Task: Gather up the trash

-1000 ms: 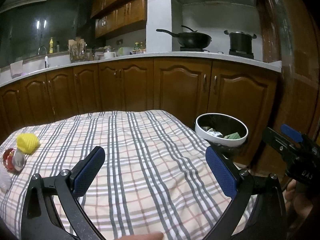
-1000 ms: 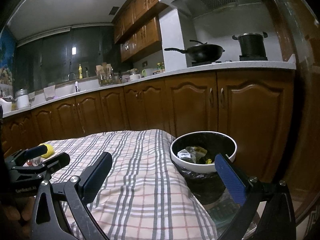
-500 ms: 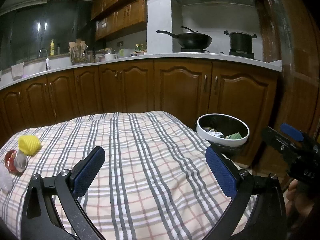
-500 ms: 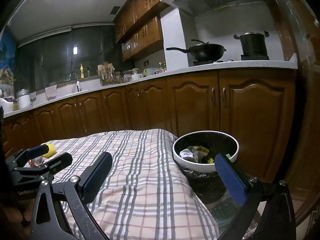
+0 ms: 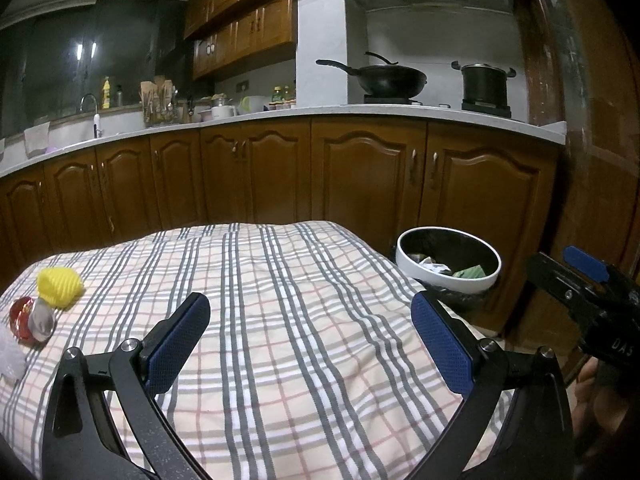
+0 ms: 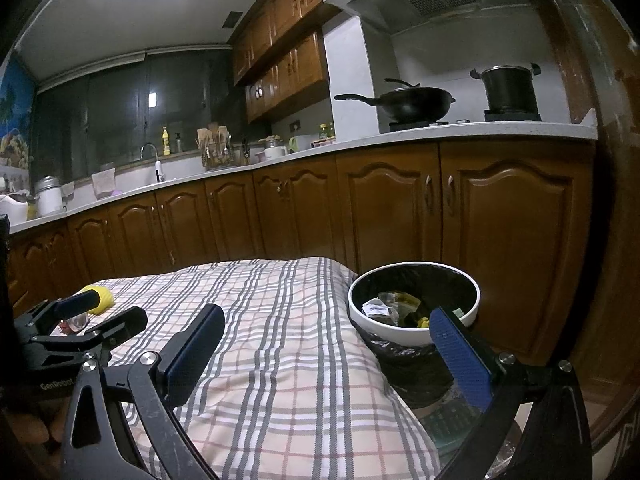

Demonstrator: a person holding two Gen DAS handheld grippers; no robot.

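Note:
A yellow mesh wrapper (image 5: 59, 288) lies at the left of the plaid-covered table (image 5: 280, 320), with a red and grey crumpled wrapper (image 5: 33, 320) just beside it and a bit of white foam (image 5: 10, 356) at the frame edge. My left gripper (image 5: 308, 320) hovers open over the cloth, nothing between its fingers. The white-rimmed trash bin (image 5: 448, 260) with a black liner stands past the table's right edge and holds several scraps. My right gripper (image 6: 328, 332) is open and empty, its right finger in front of the bin (image 6: 414, 300). The yellow wrapper (image 6: 100, 298) shows partly behind the left gripper.
Brown kitchen cabinets (image 5: 360, 184) run behind the table under a white counter (image 5: 440, 114). A black wok (image 5: 388, 78) and a pot (image 5: 484, 84) sit on the stove. A sink and utensil rack stand at the back left. A dark wooden wall (image 5: 592, 160) rises on the right.
Both views have shifted slightly, with the table and bin drifting a little. Both grippers stay open and empty.

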